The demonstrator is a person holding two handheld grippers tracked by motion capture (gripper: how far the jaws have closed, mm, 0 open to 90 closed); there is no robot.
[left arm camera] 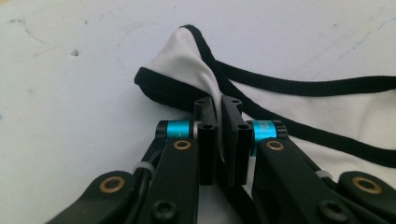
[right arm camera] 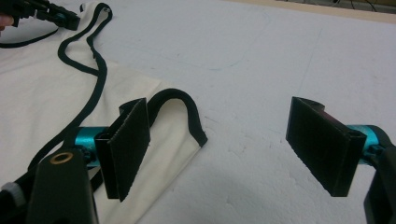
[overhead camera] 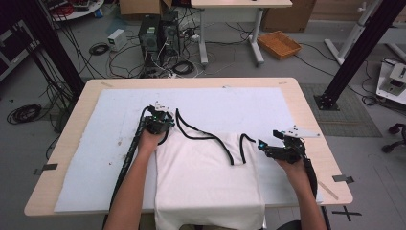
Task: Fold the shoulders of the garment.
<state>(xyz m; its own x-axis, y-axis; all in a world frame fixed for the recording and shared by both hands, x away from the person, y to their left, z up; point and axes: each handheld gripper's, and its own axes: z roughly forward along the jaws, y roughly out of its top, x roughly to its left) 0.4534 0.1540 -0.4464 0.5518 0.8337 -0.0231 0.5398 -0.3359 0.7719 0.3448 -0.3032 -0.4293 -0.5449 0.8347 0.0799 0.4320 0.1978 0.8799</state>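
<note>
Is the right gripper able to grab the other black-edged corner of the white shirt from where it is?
Probably yes. The right gripper has its jaws wide open, and the black-edged corner of the white shirt lies flat on the white mat just ahead, near the left-hand jaw. Nothing sits between them.

From my seat the high view is evenly lit from overhead, soft shadows, no glare, though small and slightly grainy. My left gripper view is bright, its near black jaws soft-focused. My right gripper view looks dimmer, cooler, its 2 pads (right arm camera: 125,148) slightly blurred.
</note>
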